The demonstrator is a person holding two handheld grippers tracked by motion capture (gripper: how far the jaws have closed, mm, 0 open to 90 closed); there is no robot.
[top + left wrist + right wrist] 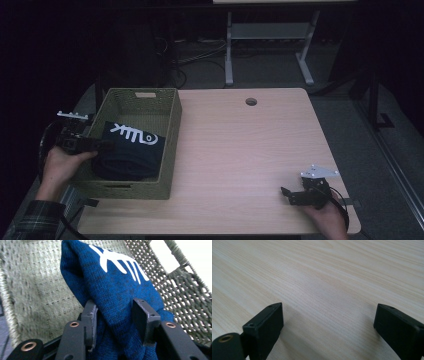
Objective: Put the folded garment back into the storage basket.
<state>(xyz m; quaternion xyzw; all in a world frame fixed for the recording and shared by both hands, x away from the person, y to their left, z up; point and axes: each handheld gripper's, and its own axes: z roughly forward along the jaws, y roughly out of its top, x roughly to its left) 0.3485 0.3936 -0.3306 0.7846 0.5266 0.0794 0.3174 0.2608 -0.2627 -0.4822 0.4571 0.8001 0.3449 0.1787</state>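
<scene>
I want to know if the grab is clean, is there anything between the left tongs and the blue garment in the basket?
Nothing visible. The left tongs already have a fold of the blue knit garment between their jaws, inside the woven basket.

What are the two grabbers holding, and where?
The left gripper pinches a fold of the dark blue knitted garment in the woven basket. The right gripper holds nothing.

No words or numbers can be read; the blue garment (117, 290) bears a white fishbone sign (137, 133).
</scene>
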